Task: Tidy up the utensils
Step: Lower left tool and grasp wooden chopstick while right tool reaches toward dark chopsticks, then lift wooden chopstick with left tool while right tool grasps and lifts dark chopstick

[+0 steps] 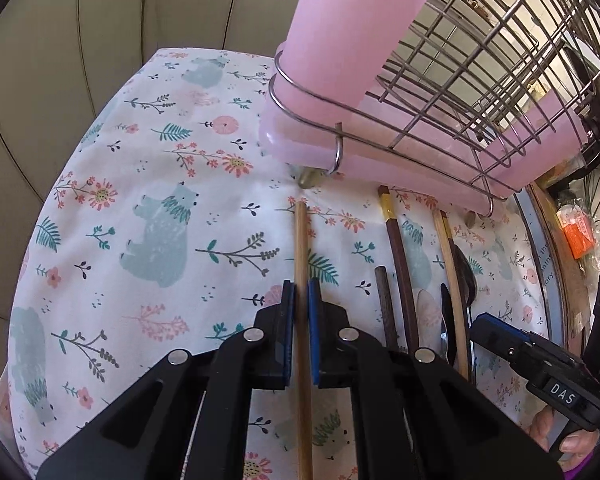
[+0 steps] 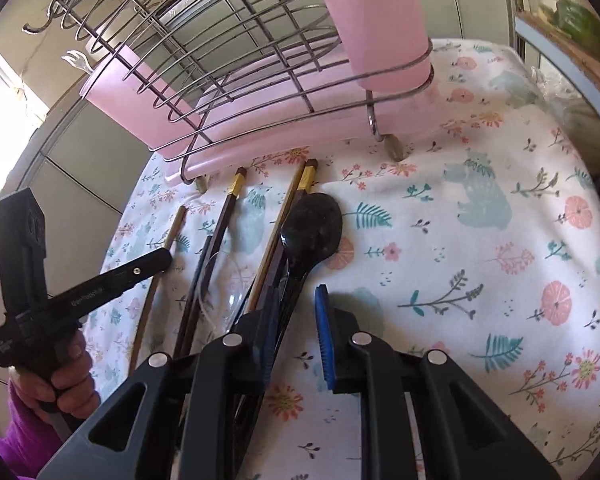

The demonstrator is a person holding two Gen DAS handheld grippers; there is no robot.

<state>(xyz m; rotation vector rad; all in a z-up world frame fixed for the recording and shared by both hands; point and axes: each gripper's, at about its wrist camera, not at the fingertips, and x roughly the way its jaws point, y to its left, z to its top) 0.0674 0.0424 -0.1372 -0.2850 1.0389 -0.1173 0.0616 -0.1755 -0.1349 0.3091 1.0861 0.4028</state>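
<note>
A light wooden chopstick [image 1: 301,248] lies on the bear-print cloth [image 1: 160,220], and my left gripper [image 1: 301,300] is shut on it, both blue pads against its sides. To its right lie a dark chopstick with a gold band [image 1: 392,216], another pale chopstick [image 1: 448,248] and a black spoon [image 1: 466,276]. In the right wrist view the black spoon [image 2: 312,224] has its handle running between the pads of my right gripper [image 2: 296,300]. The handle lies by the left pad and bare cloth shows before the right pad, so this gripper is open. My left gripper [image 2: 156,260] shows at the left.
A wire dish rack [image 1: 460,80] on a pink drip tray [image 1: 300,152] with a pink cup [image 1: 352,20] stands just behind the utensils. A clear plastic spoon [image 2: 236,296] lies among the chopsticks. An orange packet [image 1: 578,228] and a board sit past the cloth's right edge.
</note>
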